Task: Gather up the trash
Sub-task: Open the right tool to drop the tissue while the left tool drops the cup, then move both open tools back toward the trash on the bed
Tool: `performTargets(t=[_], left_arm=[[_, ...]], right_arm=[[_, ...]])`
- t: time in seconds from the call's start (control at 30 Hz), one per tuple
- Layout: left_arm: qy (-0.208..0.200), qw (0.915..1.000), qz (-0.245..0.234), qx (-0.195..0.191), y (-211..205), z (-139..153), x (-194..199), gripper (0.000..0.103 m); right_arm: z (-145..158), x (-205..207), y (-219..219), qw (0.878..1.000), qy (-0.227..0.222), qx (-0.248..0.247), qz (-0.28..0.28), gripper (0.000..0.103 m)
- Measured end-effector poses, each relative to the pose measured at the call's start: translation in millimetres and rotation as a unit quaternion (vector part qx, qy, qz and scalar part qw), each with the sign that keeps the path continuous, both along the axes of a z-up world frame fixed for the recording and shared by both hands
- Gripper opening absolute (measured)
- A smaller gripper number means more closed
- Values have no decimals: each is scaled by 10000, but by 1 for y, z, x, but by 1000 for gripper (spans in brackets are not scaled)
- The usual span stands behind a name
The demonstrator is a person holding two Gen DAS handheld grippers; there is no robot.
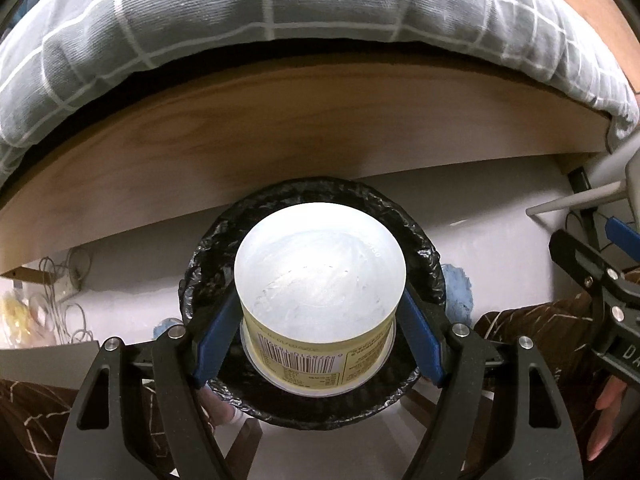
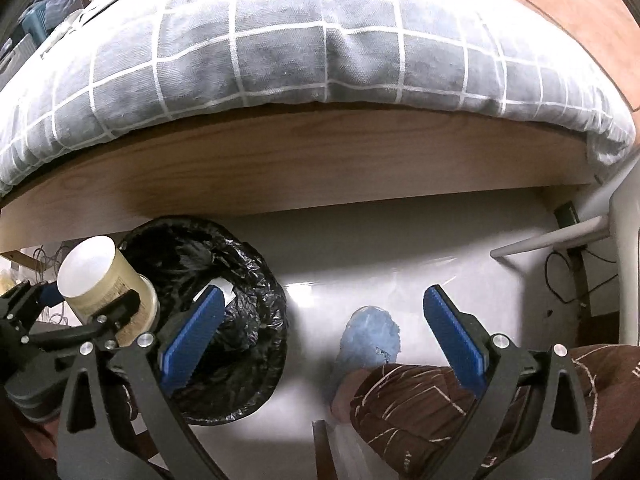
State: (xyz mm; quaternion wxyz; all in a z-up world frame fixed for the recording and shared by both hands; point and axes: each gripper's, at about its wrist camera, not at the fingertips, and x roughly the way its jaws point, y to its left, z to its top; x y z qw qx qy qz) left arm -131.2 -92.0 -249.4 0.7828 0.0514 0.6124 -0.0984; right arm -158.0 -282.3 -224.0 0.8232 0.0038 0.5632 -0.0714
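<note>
Left gripper [image 1: 320,328] holds tub [image 1: 320,280] over bin [image 1: 424,252]

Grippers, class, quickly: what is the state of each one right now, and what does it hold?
Left gripper: closed on the plastic tub, held over the trash bin.
Right gripper: open, holding nothing.

Left gripper [image 1: 320,312]: blue pads clamped on white tub [image 1: 320,276], barcode label facing camera, above black-lined trash bin [image 1: 424,248]. Behind: wooden bed frame [image 1: 280,140], grey checked duvet [image 1: 240,20].
</note>
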Motion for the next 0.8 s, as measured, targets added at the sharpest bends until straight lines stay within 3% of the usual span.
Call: performTargets(t=[0.1, 0.2, 0.43, 0.8], left_arm=[[-80, 9999, 87, 62, 4, 0, 1, 91], [-77, 9997, 238, -78, 10, 1, 3, 97], [-144, 9989, 443, -61, 26, 15, 3, 97], [-860, 9924, 883, 40, 63, 78, 6, 97]], right_arm=[[-3, 1, 4, 10000, 17, 0, 59, 96], [-5, 2, 7, 9999, 46, -6, 99, 96], [-3, 8, 13, 9999, 43, 69, 141, 96], [51, 13, 39, 9959, -702, -129, 557, 96]])
